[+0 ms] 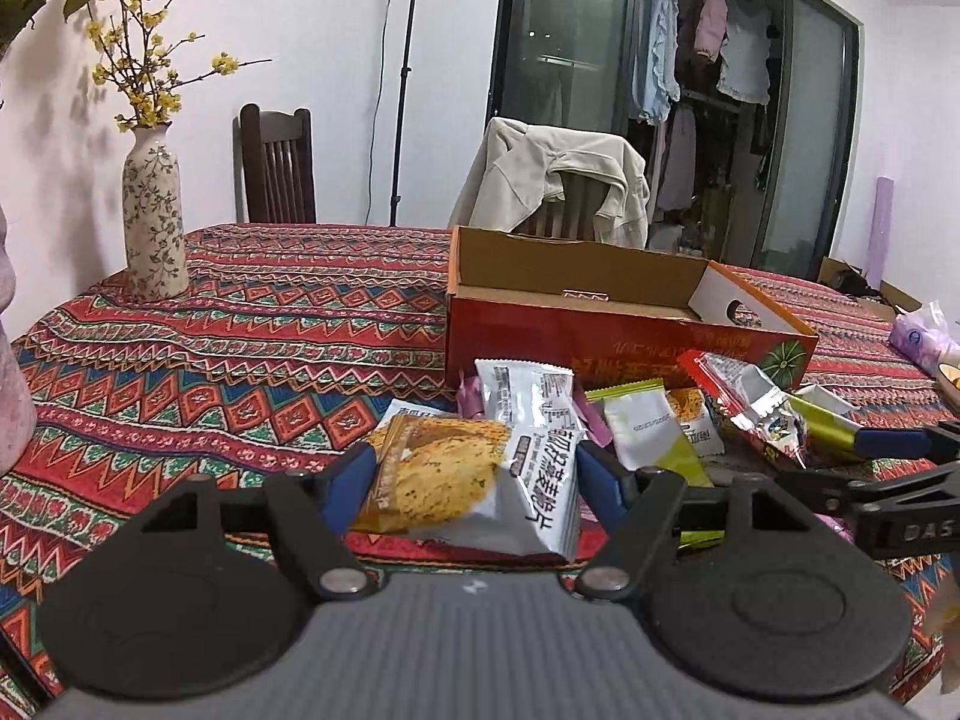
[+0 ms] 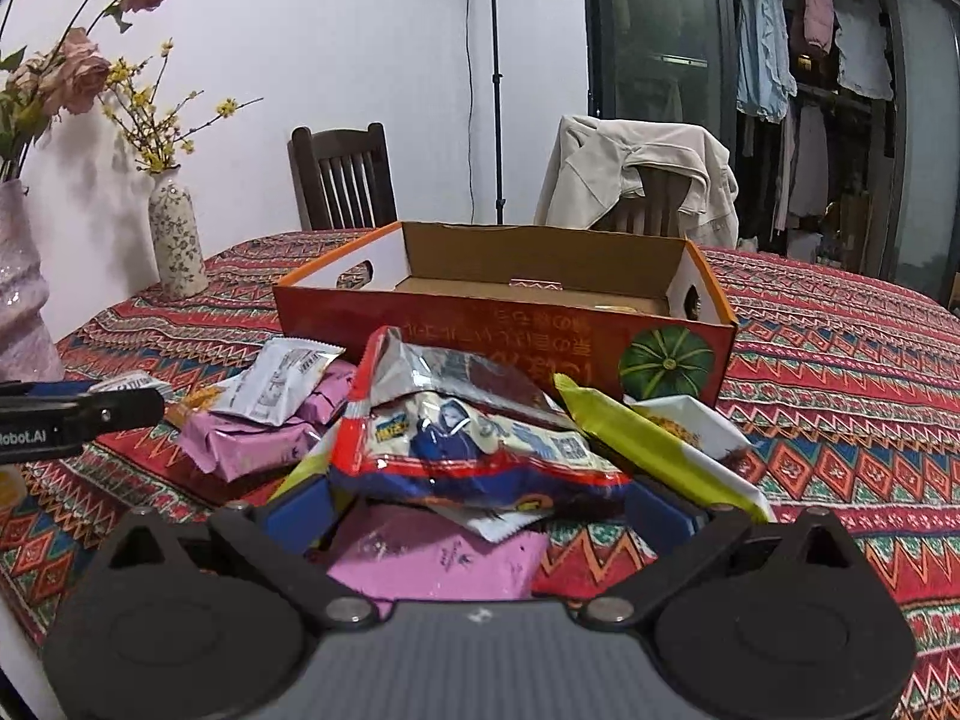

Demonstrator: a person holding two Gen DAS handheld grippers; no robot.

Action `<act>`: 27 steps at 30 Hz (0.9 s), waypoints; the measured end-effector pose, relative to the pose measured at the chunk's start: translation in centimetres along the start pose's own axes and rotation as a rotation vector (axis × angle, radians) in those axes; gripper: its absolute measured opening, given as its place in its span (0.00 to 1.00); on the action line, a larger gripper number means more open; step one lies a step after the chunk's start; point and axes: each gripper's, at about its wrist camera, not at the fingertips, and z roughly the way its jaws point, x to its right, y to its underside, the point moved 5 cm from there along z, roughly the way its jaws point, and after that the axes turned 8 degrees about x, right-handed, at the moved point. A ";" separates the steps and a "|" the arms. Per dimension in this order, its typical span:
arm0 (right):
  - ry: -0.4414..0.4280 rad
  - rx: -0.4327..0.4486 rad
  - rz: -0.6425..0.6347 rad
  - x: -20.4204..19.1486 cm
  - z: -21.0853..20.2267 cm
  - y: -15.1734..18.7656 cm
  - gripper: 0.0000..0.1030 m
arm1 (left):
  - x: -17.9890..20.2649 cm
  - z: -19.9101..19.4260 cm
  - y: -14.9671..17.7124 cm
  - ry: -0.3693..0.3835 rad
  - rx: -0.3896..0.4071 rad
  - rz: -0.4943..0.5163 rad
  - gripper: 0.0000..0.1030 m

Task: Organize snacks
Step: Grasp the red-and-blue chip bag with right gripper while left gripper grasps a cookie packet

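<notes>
My left gripper (image 1: 474, 468) is shut on a white and orange cracker packet (image 1: 474, 480), held just above the table. My right gripper (image 2: 480, 498) is shut on a red, white and blue snack bag (image 2: 474, 450), which also shows in the left wrist view (image 1: 744, 402). An open orange cardboard box (image 1: 600, 330) with a pumpkin picture (image 2: 666, 354) stands behind the pile, its inside mostly bare. Loose packets lie in front of it: white (image 1: 528, 396), yellow-green (image 2: 654, 450), pink (image 2: 252, 444).
A patterned red tablecloth (image 1: 240, 330) covers the table. A floral vase (image 1: 155, 216) with yellow flowers stands at the back left. A pink vase (image 2: 21, 300) stands at the left edge. Two chairs, one draped with a beige jacket (image 1: 552, 180), stand behind the table.
</notes>
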 end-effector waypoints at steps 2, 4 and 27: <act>0.011 -0.001 -0.020 -0.4 0.8 0.1 1.00 | 0.0 0.2 0.1 0.001 -0.003 -0.003 0.71; 0.040 -0.010 -0.069 -0.9 1.7 0.4 1.00 | -0.2 0.3 0.1 0.000 -0.006 -0.008 0.71; 0.085 0.102 -0.252 -0.8 4.5 -3.1 0.34 | -0.5 1.0 -1.0 -0.004 0.009 -0.020 0.71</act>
